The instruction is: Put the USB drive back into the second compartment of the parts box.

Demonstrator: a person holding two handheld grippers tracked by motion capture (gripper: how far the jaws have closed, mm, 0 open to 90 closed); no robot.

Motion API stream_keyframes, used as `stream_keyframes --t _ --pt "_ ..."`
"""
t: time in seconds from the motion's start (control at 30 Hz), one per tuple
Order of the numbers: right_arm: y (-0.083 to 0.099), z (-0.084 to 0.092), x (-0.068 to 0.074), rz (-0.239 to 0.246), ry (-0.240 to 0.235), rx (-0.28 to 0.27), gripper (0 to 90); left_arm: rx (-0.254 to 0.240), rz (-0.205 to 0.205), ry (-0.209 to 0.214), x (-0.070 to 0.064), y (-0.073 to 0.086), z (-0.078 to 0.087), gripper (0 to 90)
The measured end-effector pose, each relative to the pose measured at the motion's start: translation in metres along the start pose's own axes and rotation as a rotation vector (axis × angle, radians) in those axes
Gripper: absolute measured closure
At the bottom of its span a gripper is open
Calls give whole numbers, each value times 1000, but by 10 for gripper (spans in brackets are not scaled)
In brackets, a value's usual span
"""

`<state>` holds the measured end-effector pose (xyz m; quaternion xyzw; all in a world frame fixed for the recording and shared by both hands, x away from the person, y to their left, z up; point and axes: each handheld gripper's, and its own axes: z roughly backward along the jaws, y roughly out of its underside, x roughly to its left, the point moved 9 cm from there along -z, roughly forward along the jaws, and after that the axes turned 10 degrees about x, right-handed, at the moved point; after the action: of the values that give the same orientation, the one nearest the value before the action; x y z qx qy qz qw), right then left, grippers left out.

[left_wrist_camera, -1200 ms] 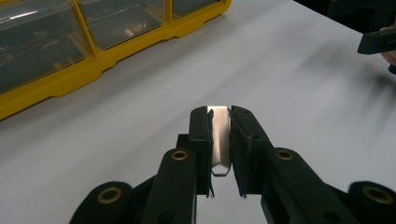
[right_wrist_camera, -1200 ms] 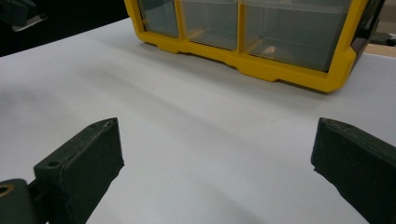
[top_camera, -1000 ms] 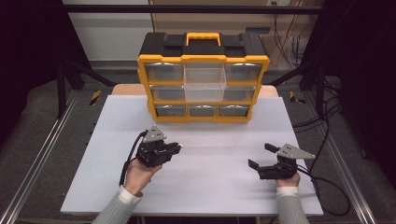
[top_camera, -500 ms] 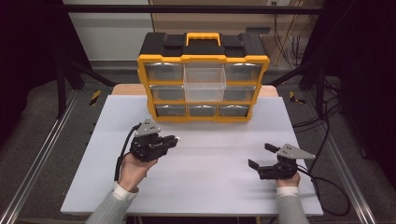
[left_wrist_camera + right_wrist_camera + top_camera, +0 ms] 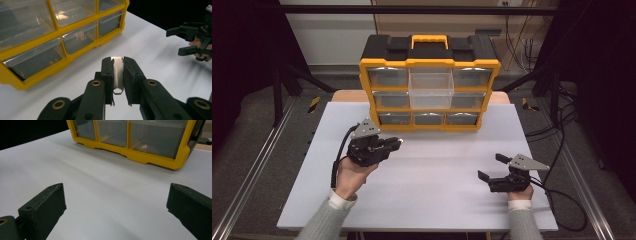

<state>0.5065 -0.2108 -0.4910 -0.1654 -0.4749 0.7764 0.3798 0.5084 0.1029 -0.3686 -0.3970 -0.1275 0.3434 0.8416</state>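
The left gripper (image 5: 396, 144) is clamped on a small flat metal piece (image 5: 117, 72), its two black jaws drawn in tight with the shiny strip standing upright between the pads and its notched lower end hanging in the gap. The person holds it raised off the white bench (image 5: 432, 200), on the left side and just in front of the lower left corner of the yellow and black drawer cabinet (image 5: 430, 82). From the left gripper view the jaws point toward the cabinet's bottom row of clear drawers (image 5: 32, 60), near them but not touching. The cabinet stands at the far edge of the bench, its black top carrying a yellow handle (image 5: 429, 40), and the upper middle drawer (image 5: 430, 80) juts out a little. The right gripper (image 5: 492, 167) rests low on the bench at the right, well apart from the cabinet, its jaws spread wide with nothing between them
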Motion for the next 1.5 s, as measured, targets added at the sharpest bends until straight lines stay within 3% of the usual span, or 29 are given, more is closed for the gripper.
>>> stream_keyframes --t 0.67,1.5 --pt "0 0 0 0 0 1 26 -11 -23 -9 2 -27 15 789" --pt "0 0 0 0 0 -1 26 -52 -65 -18 -10 -77 32 789"
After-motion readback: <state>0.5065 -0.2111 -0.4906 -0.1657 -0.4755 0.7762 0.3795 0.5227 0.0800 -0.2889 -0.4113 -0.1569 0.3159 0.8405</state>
